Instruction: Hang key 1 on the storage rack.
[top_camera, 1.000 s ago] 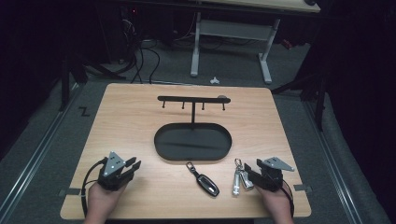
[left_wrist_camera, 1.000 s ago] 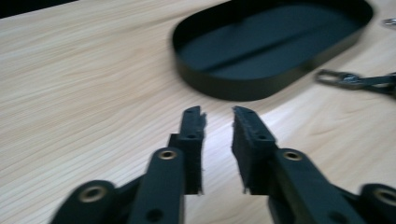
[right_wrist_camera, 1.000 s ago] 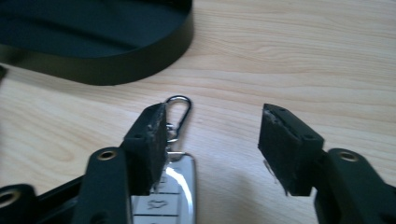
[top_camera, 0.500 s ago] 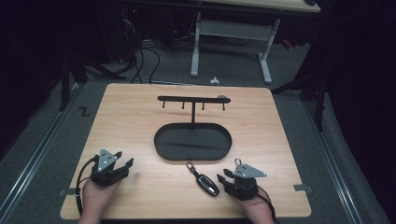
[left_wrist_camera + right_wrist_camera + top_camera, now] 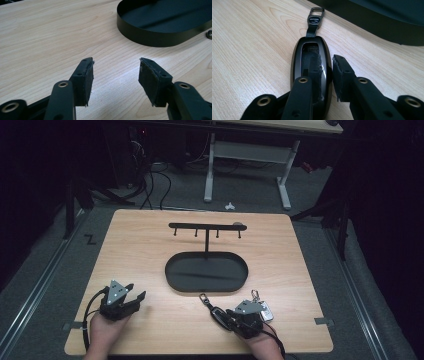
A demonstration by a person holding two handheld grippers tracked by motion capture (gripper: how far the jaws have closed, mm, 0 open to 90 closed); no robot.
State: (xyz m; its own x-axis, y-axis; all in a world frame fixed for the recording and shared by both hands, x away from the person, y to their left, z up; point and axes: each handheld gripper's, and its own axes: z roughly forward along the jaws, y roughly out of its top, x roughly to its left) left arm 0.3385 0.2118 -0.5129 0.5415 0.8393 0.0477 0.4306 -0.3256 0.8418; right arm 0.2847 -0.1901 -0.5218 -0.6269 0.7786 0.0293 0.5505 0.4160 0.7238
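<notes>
The right claw (image 5: 231,316) sits at the near edge of the wooden surface (image 5: 145,245) in the high view, over a black key fob (image 5: 218,312); a bunch of keys (image 5: 263,309) lies just beside it, and the oval black tray (image 5: 206,272) with its hook rack (image 5: 206,227) stands behind. The left claw (image 5: 134,299) rests well apart at the left. In the left gripper view its jaws gape over bare wood. In the right gripper view the jaws have just been closing, one pad (image 5: 340,75) against the fob's side, gripping it
</notes>
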